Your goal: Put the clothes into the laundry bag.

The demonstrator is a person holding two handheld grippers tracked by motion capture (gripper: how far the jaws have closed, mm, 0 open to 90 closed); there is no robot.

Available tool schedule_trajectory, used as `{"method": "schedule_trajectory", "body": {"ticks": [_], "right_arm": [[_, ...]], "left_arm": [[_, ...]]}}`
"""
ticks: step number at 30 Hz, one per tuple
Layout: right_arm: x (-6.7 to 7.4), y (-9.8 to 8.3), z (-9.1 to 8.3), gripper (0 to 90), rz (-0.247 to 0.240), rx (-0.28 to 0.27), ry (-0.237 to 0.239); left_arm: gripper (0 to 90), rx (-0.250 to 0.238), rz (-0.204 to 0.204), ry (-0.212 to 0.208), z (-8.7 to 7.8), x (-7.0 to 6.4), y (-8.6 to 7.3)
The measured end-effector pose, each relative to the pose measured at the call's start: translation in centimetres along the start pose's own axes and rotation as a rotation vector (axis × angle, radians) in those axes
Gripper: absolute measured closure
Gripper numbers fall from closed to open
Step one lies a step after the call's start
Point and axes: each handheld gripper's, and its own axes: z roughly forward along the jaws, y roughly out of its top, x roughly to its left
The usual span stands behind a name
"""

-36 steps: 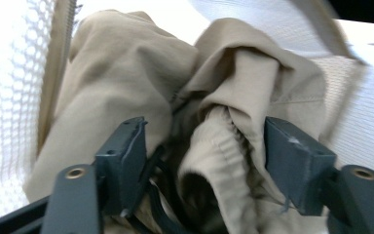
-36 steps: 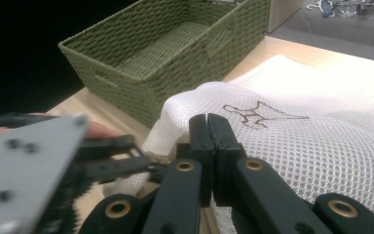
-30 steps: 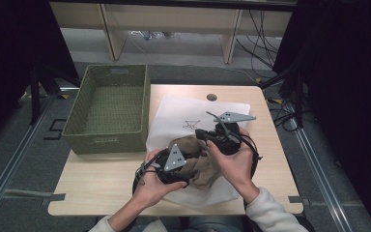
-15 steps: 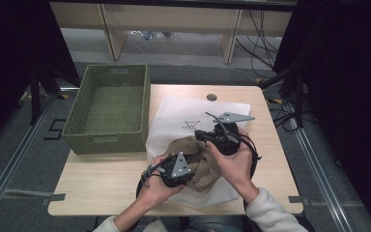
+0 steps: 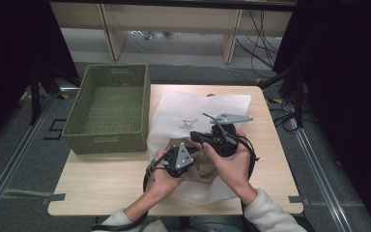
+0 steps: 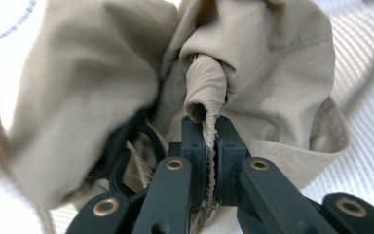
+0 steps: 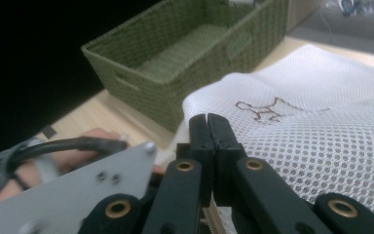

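Beige cloth point(image 6: 253, 73) — a rolled fold pinched in the just-closed left gripper point(image 6: 210, 131) — right gripper point(image 7: 208, 127) closed on mesh bag point(image 7: 321, 141).

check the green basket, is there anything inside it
No, the green basket sits bare inside in the high view.

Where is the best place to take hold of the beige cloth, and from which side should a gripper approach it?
Probably the rolled fold of the beige cloth that sticks out: it is narrow enough for the jaws. Come from the person's side, end-on, as the left gripper does, shut on that fold.
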Motion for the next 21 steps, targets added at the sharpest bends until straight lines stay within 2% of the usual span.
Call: {"method": "schedule_trajectory", "body": {"ticks": [2,4,5,6,7,8,9,10,11,12,13,14,15,16,17,19,20,21], "right_arm": [[0.4,0.3,-0.5,90.0,-0.002,-0.022,0.016],[0.8,0.6,-1.0,90.0,-0.003,-0.047,0.022],[1.0,0.8,-1.2,90.0,-0.023,-0.057,0.016],[1.0,0.9,-1.4,90.0,-0.021,-0.062,0.019],[0.9,0.9,-1.4,90.0,-0.028,-0.066,0.011],[0.5,0.8,-1.3,90.0,-0.03,-0.054,0.001],[0.4,0.7,-1.2,90.0,-0.008,-0.051,0.0],[0.1,0.5,-1.0,90.0,0.0,-0.03,-0.007],[-0.2,0.4,-0.8,90.0,-0.009,-0.019,-0.007],[-0.5,0.1,-0.6,90.0,0.001,-0.013,-0.025],[-0.6,0.0,-0.5,90.0,0.016,-0.002,-0.035],[-0.9,-0.2,-0.3,90.0,0.019,0.003,-0.03],[-1.1,-0.3,-0.2,90.0,0.028,0.012,-0.034],[-1.2,-0.4,-0.1,90.0,0.036,0.015,-0.041],[-1.3,-0.5,-0.1,90.0,0.018,0.014,-0.045],[-1.5,-0.6,-0.1,90.0,0.005,0.018,-0.057],[-1.6,-0.6,-0.1,90.0,-0.005,0.019,-0.058],[-1.6,-0.6,-0.1,90.0,0.01,0.02,-0.052]], "left_arm": [[85.0,-0.085,-0.049,0.046,0.2,0.3,0.5],[84.9,-0.131,-0.061,0.099,0.1,0.6,0.9],[84.8,-0.134,-0.047,0.119,0.2,0.9,0.9],[84.6,-0.138,-0.058,0.123,0.4,1.0,0.8],[84.3,-0.125,-0.051,0.128,0.9,1.0,0.5],[83.7,-0.127,-0.065,0.13,1.3,1.0,0.3],[82.9,-0.12,-0.08,0.115,2.0,0.9,-0.2],[80.4,-0.111,-0.075,0.11,2.2,1.0,-0.4],[77.6,-0.127,-0.095,0.114,2.5,0.8,-0.6],[74.5,-0.12,-0.079,0.115,2.5,0.9,-0.6],[71.8,-0.075,-0.037,0.1,2.2,1.1,-0.5],[68.4,-0.063,-0.051,0.077,2.2,1.0,-0.5],[64.3,-0.076,-0.068,0.065,2.3,0.8,-0.5],[59.5,-0.064,-0.053,0.057,2.2,0.8,-0.6],[56.0,-0.051,-0.047,0.045,2.0,0.9,-0.6],[51.0,-0.062,-0.06,0.028,1.6,0.8,-0.6],[48.5,-0.061,-0.041,0.027,1.1,0.8,-0.6],[46.9,-0.078,-0.057,0.018,0.7,0.7,-0.5]]}}
